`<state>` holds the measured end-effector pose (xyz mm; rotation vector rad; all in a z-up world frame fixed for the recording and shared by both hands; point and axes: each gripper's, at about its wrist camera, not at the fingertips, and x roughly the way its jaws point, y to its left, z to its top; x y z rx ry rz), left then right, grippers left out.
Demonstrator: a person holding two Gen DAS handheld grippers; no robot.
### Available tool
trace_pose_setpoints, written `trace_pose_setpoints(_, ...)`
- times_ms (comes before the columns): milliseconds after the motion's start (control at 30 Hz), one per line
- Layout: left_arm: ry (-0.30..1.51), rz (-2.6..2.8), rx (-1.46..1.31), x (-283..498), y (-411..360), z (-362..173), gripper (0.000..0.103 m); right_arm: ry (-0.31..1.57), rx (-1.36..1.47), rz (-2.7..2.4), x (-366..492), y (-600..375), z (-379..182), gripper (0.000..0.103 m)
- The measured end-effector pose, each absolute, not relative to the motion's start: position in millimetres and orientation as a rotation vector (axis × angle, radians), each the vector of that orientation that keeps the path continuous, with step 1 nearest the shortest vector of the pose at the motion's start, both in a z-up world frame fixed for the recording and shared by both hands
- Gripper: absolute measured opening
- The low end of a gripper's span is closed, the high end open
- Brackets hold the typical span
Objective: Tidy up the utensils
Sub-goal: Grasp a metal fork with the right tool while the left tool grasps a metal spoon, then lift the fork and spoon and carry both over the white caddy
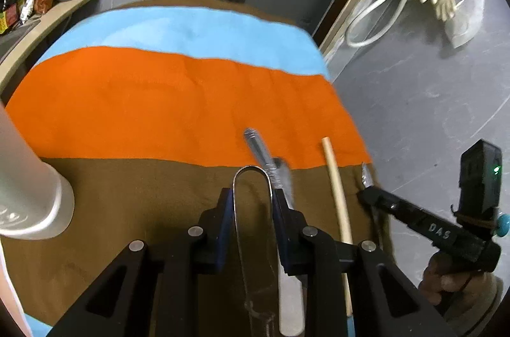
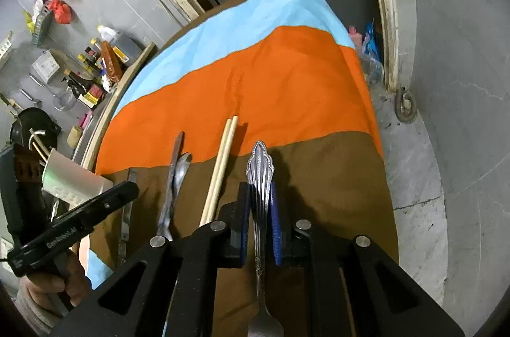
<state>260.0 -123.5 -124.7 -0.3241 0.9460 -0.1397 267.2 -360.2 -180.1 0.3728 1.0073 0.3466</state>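
At lower centre of the left wrist view, the left gripper (image 1: 253,203) is clenched on a thin looped strip of bent silver metal (image 1: 251,177), above the brown band of the striped brown, orange and blue tablecloth (image 1: 159,101). A white plastic cup (image 1: 28,193) sits at the left edge. At lower centre of the right wrist view, the right gripper (image 2: 259,203) grasps an ornate silver spoon (image 2: 259,174), handle pointing up-frame. Just left lie pale wooden chopsticks (image 2: 220,168), then plain steel spoons (image 2: 177,174)
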Motion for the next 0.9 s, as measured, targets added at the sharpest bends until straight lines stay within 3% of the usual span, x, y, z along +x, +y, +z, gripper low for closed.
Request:
trace_pose_setpoints(367, 0.786, -0.194, -0.305, 227.4, -125.2, -92.9, 0.023, 0.852, 0.328, 0.351, 226.9, -364.4, -137.2, 0.009)
trace_pose_setpoints(400, 0.775, -0.198, -0.298, 225.6, -125.0, -90.9, 0.023, 0.842, 0.319, 0.352, 224.0, -365.7, -134.1, 0.002)
trace_pose_setpoints(900, 0.617, -0.189, -0.284, 192.2, -112.7, -55.4, 0.023, 0.711, 0.294, 0.373, 192.1, -350.1, -94.2, 0.002)
